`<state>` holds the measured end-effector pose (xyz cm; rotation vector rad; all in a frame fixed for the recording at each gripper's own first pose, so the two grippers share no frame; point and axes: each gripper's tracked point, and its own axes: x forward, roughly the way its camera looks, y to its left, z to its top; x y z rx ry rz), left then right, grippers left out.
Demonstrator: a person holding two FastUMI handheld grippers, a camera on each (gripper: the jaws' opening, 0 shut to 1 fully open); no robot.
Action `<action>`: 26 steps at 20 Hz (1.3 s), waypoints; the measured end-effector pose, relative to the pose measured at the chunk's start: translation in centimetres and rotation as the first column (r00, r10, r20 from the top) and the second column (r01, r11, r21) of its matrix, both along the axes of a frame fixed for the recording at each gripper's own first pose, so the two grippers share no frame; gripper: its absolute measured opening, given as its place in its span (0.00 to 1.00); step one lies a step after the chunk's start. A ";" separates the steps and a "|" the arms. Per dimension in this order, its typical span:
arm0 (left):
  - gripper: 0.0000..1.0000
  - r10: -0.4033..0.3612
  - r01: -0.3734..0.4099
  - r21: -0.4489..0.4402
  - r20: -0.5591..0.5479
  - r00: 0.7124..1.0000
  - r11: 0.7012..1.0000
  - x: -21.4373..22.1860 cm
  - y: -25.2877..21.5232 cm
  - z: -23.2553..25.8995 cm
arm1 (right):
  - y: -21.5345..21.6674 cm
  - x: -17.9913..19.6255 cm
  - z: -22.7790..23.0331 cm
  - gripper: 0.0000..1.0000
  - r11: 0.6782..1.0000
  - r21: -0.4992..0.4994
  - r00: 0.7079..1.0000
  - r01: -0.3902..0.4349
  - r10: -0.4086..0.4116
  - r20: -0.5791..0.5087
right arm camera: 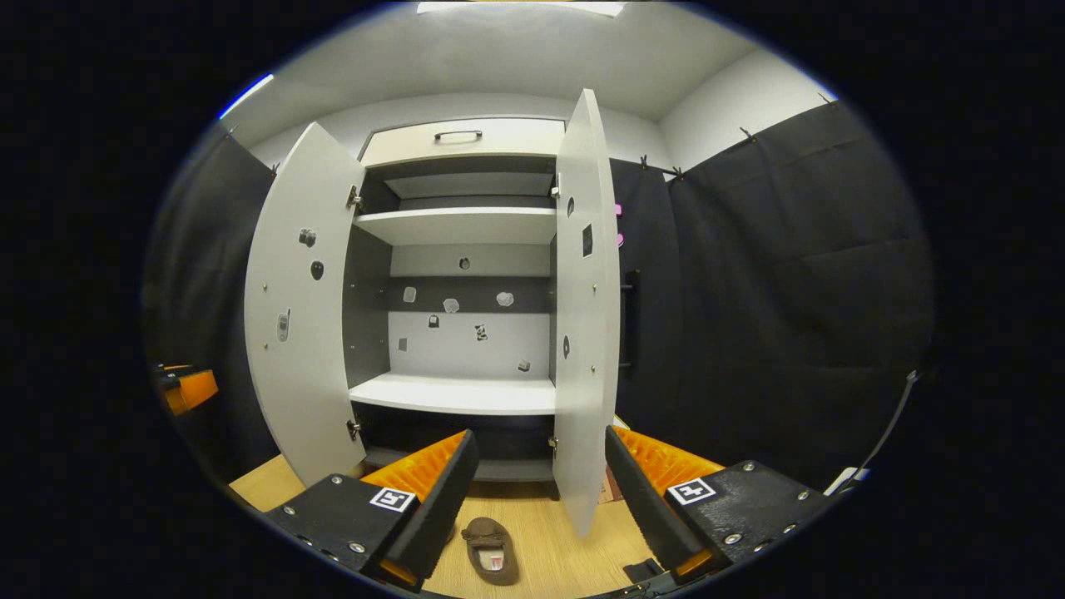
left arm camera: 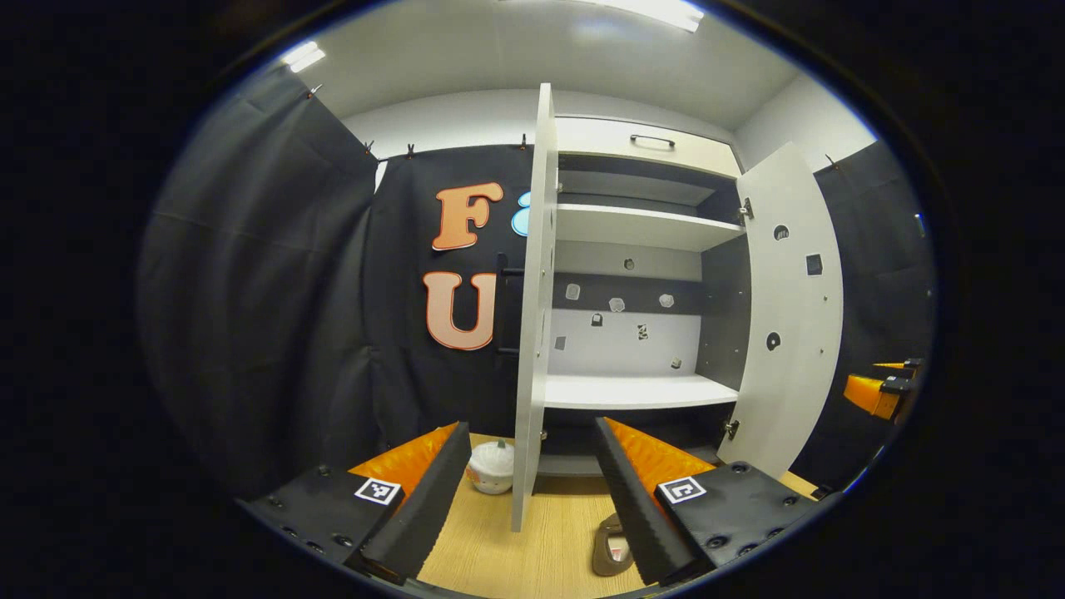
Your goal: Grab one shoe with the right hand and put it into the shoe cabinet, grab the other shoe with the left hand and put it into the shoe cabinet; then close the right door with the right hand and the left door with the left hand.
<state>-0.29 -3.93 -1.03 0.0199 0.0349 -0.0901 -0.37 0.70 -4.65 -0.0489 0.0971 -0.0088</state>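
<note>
Both my claws, left gripper [left arm camera: 526, 491] and right gripper [right arm camera: 541, 491], are spread wide, holding nothing. The soft brown slipper-style shoe [right arm camera: 490, 548] lies on the wooden floor just before the tall white shoe cabinet [right arm camera: 453, 393]. Looks light and floppy, so I'd pinch the heel rim.

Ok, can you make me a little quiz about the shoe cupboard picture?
1. True or false: both cabinet doors are open.
2. Where is the brown shoe? A) on the middle shelf B) on the floor C) between a gripper's fingers
3. Fill in: the right gripper is ____, holding nothing.

Key: 1 true: the left door and right door both swing outward. 2 B, in front of the cabinet. 3 open, as is the left gripper.
</note>
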 end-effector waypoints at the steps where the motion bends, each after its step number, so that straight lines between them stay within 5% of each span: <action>1: 0.96 -0.002 0.002 0.002 -0.002 1.000 1.000 0.0 -0.2 -0.1 | 0.4 0.1 -1.0 0.94 1.000 -0.001 1.000 -0.010 0.010 -0.021; 11: 0.96 0.002 -0.002 0.015 -0.023 1.000 1.000 0.1 -0.3 -1.4 | 3.4 2.7 -18.2 0.94 0.996 -0.015 0.953 -0.087 0.079 -0.293; 20: 0.96 0.028 -0.024 0.045 -0.094 0.995 0.999 0.4 0.5 -3.6 | 3.0 5.3 -35.2 0.92 0.997 -0.027 0.825 -0.067 0.040 -0.564; 26: 0.96 0.046 -0.037 0.064 -0.134 0.990 0.997 0.6 1.0 -5.4 | 2.5 6.0 -41.1 0.67 0.999 -0.017 0.733 -0.036 0.015 -0.680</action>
